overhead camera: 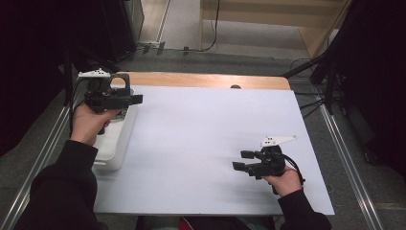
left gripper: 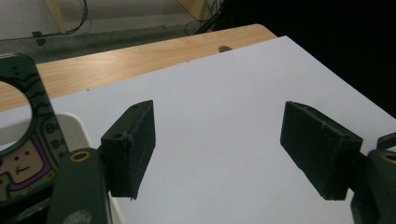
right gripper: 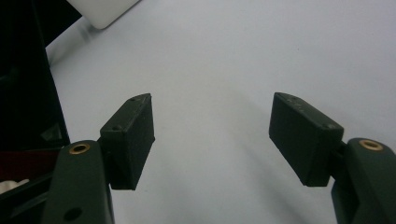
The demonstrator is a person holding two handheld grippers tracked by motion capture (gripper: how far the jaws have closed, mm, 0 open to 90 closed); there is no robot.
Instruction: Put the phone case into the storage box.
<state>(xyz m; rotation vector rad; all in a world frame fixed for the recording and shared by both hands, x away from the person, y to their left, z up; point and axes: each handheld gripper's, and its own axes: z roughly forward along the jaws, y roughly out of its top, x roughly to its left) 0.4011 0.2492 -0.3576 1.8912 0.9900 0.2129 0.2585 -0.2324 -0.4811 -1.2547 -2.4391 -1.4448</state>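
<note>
My left gripper (overhead camera: 137, 99) hovers over the far end of a white bin (overhead camera: 113, 149) at the table's left, its jaws pointing right. In the left gripper view its jaws (left gripper: 231, 149) stand wide apart with nothing between them. A dark printed card with a round hole (left gripper: 23, 140) stands in the bin (left gripper: 77, 122) just left of that gripper; the card (overhead camera: 122, 80) rises behind it in the high view. My right gripper (overhead camera: 242, 160) rests low over the white sheet at the near right, jaws pointing left. The right gripper (right gripper: 215, 135) is open and empty above bare sheet.
A white sheet (overhead camera: 206, 129) covers most of the table, with a strip of bare wood (overhead camera: 201, 80) along the far edge and a small dark mark (overhead camera: 235, 86) on it. The bin's corner (right gripper: 102, 11) lies ahead of the right gripper. Metal rails flank both sides.
</note>
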